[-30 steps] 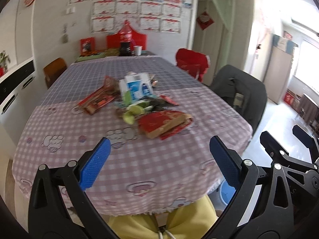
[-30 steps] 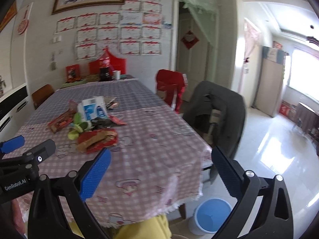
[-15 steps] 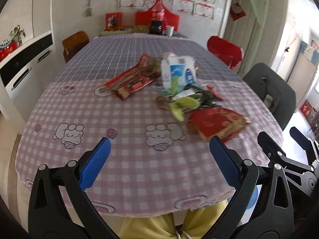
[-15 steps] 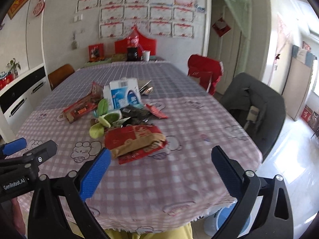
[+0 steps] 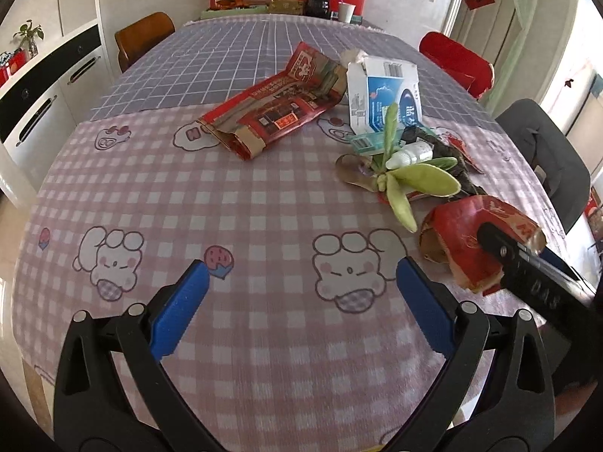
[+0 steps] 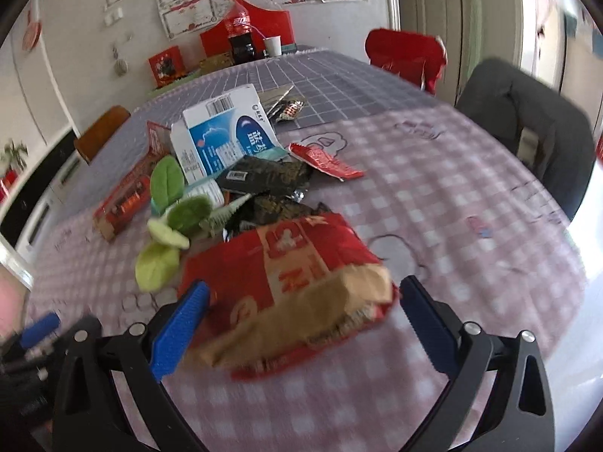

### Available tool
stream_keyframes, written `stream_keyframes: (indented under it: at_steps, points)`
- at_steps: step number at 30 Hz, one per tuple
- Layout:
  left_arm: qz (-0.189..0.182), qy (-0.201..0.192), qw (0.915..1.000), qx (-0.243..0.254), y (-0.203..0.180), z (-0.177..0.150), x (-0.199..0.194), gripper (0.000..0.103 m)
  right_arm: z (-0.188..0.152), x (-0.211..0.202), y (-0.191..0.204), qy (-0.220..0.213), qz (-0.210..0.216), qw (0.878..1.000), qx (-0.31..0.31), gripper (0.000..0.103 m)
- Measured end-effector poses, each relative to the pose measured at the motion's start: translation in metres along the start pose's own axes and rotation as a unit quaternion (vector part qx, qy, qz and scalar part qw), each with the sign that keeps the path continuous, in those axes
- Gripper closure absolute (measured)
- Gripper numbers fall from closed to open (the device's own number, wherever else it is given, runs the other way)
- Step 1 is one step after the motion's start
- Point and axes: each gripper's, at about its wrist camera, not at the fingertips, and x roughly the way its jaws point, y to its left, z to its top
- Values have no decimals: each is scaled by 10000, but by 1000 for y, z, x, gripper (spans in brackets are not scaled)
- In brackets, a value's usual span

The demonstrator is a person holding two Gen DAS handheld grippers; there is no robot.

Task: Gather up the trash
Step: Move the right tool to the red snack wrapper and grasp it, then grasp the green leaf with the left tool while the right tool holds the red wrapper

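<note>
A pile of trash lies on the pink checked tablecloth. A crumpled red and brown paper bag lies between the open fingers of my right gripper; the same bag shows at the right of the left wrist view. Behind it are green leaves, dark wrappers, a white and blue box and a long red packet. My left gripper is open and empty above bare cloth, left of the bag.
A cola bottle, a cup and red boxes stand at the table's far end. A grey chair and a red chair stand on the right. A white cabinet runs along the left.
Both grippers have moved forward and down over the table. The red paper bag now lies between my right gripper's fingers; the left gripper hovers over the cloth.
</note>
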Motion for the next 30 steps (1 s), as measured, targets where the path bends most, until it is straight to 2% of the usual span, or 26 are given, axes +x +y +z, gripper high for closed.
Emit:
stream_keyframes:
  at_steps: [1, 3, 5, 7, 12, 14, 15, 16, 17, 18, 19, 20, 22, 24, 30]
  points:
    - [-8, 18, 10000, -3, 0, 2, 2, 6, 1, 1, -1, -28, 9, 10000, 43, 29]
    - [-90, 47, 9999, -5, -2, 6, 5, 6, 4, -11, -6, -316, 120, 9992, 193, 58]
    - [-197, 6, 9998, 36, -6, 12, 7, 6, 8, -23, -13, -522, 381, 9975, 275, 64]
    - [-293, -90, 9995, 120, -15, 18, 9, 6, 11, -36, -21, -619, 455, 9965, 326, 67]
    - [-494, -179, 9983, 245, -38, 32, 23, 6, 16, -59, -46, -879, 298, 9944, 507, 72]
    - [-409, -164, 9988, 210, -44, 36, 33, 9, 17, -67, -57, -996, 173, 9931, 602, 73]
    - [-330, -183, 9991, 213, -47, 38, 38, 14, 18, -69, -61, -1025, 85, 9929, 598, 73]
    - [-245, -172, 9992, 270, -51, 38, 43, 30, 19, -70, -65, -1038, 23, 9928, 590, 73]
    - [-167, -97, 9993, 328, -53, 38, 49, 52, 19, -70, -68, -1037, -13, 9928, 601, 73]
    - [-139, 39, 9993, 331, -54, 38, 57, 63, 19, -70, -72, -1026, -21, 9928, 625, 73]
    - [-204, 167, 9993, 259, -52, 37, 62, 80, 20, -70, -75, -1021, -14, 9927, 639, 73]
    - [-283, 224, 9992, 166, -49, 37, 65, 84, 20, -70, -78, -1026, -18, 9926, 651, 73]
    - [-329, 89, 9992, 199, -46, 35, 55, 97, 19, -72, -81, -1057, -62, 9923, 641, 73]
    - [-462, -100, 9986, 250, -44, 33, 43, 99, 18, -75, -83, -1110, -84, 9919, 620, 73]
    - [-257, -402, 9987, 196, -35, 25, 10, 99, 14, -92, -88, -1284, -89, 9896, 643, 74]
